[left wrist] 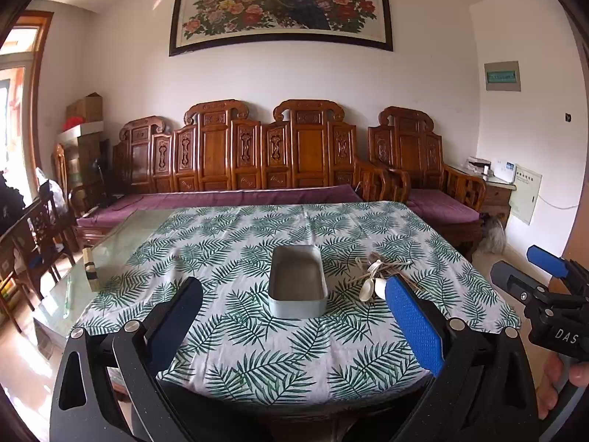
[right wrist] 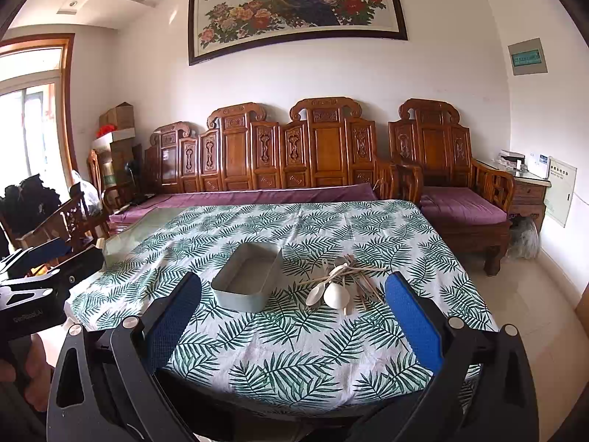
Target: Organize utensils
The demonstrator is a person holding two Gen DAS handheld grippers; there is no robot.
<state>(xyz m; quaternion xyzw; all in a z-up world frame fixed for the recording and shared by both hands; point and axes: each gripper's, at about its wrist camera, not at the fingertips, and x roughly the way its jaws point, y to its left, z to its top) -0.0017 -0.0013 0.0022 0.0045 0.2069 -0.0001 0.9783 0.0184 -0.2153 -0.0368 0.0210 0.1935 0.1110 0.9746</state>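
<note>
A grey rectangular tray (left wrist: pixel 279 307) stands empty in the middle of the leaf-patterned tablecloth; it also shows in the right wrist view (right wrist: pixel 230 300). A pile of utensils (left wrist: pixel 379 276), white spoons, forks and chopsticks, lies just right of it, and shows in the right wrist view (right wrist: pixel 340 287). My left gripper (left wrist: pixel 294 316) is open and empty, held above the near table edge, short of the tray. My right gripper (right wrist: pixel 294 313) is open and empty, short of the pile. The right gripper also shows at the right edge of the left wrist view (left wrist: pixel 545 287).
The table (left wrist: pixel 228 235) has bare glass (left wrist: pixel 121 243) at its left, with a small block (left wrist: pixel 89 269) on it. A carved wooden sofa with purple cushions (left wrist: pixel 235 199) stands behind the table. A wooden chair (left wrist: pixel 33 243) is at the left. A side cabinet (right wrist: pixel 530 191) is at the right.
</note>
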